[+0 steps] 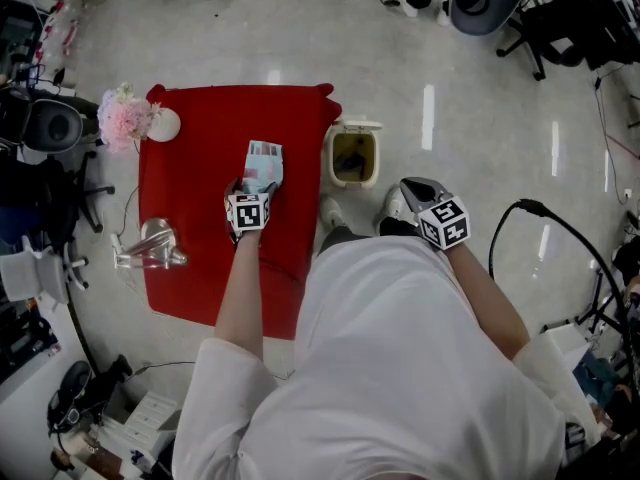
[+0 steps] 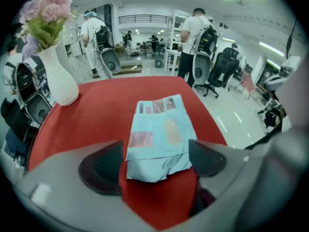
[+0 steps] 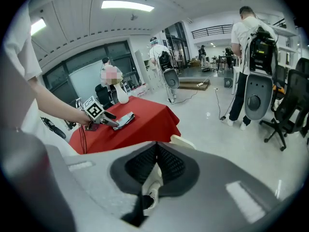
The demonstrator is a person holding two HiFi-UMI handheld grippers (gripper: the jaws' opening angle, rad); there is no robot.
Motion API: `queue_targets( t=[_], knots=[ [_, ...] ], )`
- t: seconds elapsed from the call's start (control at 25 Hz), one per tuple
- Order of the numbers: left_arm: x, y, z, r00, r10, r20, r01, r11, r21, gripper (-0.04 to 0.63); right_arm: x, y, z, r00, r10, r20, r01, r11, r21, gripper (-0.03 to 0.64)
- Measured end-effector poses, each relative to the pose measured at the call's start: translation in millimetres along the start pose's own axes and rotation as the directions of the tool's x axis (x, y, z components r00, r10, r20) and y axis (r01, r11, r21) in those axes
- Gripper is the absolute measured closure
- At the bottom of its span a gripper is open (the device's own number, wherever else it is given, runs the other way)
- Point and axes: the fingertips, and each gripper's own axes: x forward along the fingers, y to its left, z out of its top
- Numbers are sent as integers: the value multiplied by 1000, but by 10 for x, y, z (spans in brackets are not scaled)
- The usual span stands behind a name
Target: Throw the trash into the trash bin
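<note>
- We judge the task barely begun: the trash, a pale blue packet [image 1: 264,163], lies flat on the red worktop [image 1: 195,183], not yet gripped.
- Our left gripper [image 2: 157,161] gapes wide with the packet's near end between its jaws. Our right gripper [image 3: 153,178] is closed and empty.
- The trash bin [image 1: 378,158] stands open on the floor just beside the worktop's right edge. The way across looks clear to us.

Matt cloth tablecloth [image 1: 200,168]; crinkled glossy film packet [image 2: 159,139]; polished reflective floor [image 1: 450,68]; smooth cream plastic bin [image 1: 329,158].
</note>
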Motion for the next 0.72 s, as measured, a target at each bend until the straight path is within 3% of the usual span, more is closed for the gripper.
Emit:
queue_targets(
  t=[0.4,0.56,0.72],
  knots=[
    [196,3,-71,999,-49,-4,49,999,-25,106,100,57,0,1000,5,-25,-5,1000,-8,615],
    [176,-18,-63,999,-46,4,46,999,-23,142,154,98,21,999,15,-28,-15,1000,-12,615],
    [126,10,-88,1000,-19,9,19,997,-71,233,178,108,51,999,22,-25,-23,1000,-16,615]
  ],
)
